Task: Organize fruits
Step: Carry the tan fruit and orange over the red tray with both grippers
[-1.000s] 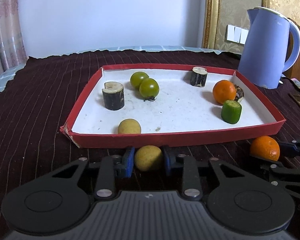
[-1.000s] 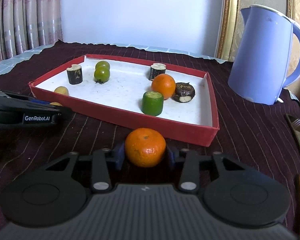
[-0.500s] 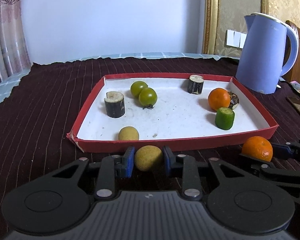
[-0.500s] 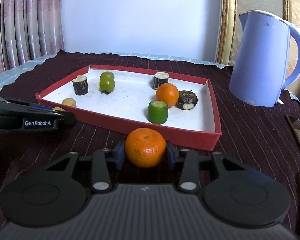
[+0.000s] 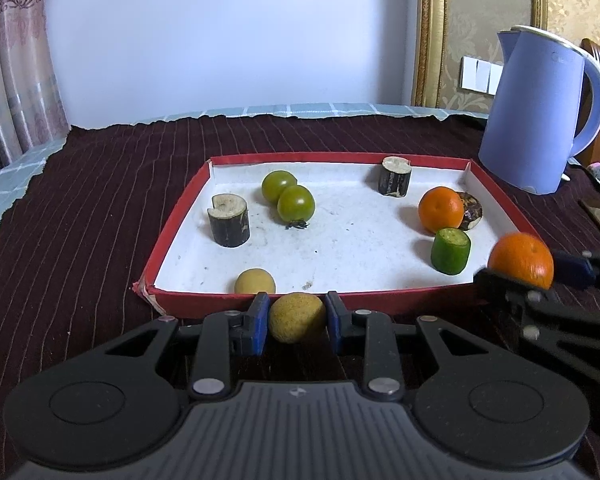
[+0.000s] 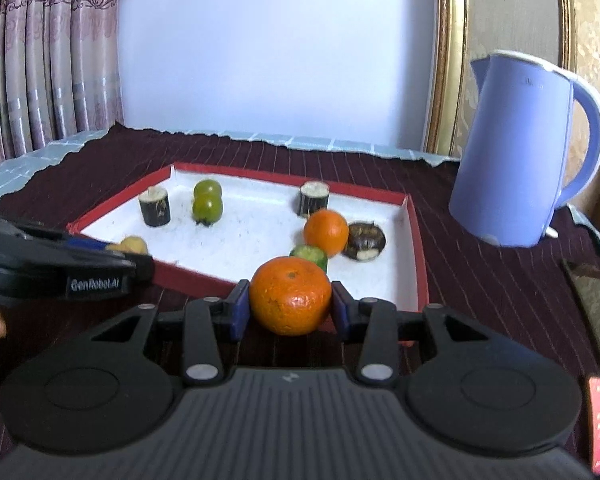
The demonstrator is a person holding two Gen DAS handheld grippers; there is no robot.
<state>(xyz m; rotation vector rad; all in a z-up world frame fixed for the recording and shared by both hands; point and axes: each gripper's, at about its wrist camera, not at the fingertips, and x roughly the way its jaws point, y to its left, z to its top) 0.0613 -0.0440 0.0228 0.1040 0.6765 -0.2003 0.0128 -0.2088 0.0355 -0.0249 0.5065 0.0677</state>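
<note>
Beside the red tray point(image 6: 418, 248), your "GenRobot.AI"-marked left gripper point(image 5: 297, 317) clamps a yellow fruit point(image 5: 297, 317); your right gripper point(image 6: 290, 306) grips an orange point(image 6: 290, 296).

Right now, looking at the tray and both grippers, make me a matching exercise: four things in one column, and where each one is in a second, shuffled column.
Things
1. yellow fruit
2. mandarin
3. green tomatoes
4. kettle

Places
A. on the cloth, outside the tray
B. clamped in the right gripper
C. touching each other inside the tray
D. clamped in the left gripper

Pairs: 1-D, 2-B, 3-C, 4-A
</note>
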